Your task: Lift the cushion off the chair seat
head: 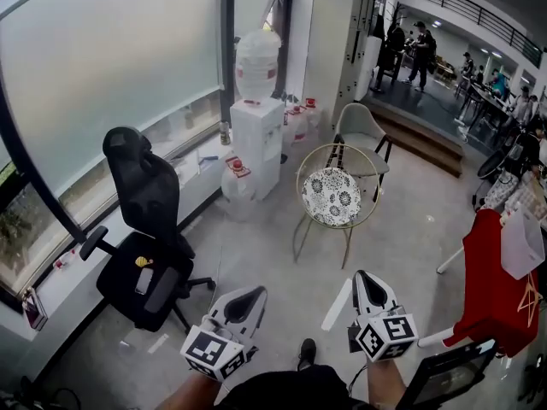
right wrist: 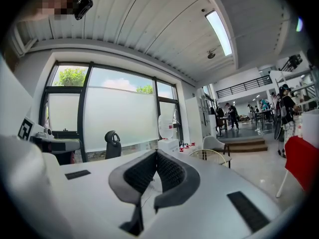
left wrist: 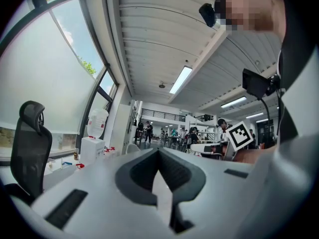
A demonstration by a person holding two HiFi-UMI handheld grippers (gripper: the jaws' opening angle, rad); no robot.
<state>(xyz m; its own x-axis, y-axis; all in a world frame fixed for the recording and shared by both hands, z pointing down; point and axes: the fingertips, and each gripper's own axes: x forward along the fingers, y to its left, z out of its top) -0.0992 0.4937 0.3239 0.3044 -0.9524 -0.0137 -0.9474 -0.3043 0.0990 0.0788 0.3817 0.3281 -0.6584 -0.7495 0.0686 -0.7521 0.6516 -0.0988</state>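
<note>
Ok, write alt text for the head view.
The left tongs and right tongs, both shut and empty, point across a floor toward a wire chair with a patterned cushion on its seat. A black office chair stands left, by the window.

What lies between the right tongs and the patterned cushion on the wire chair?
Head view: only bare grey floor and the front rim of the wire chair separate the right tongs from the cushion.

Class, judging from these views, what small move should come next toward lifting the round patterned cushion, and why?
Probably carry both grippers forward toward the gold wire chair: its round black-and-white patterned cushion lies well ahead of the left gripper and right gripper, both shut and empty.
</note>
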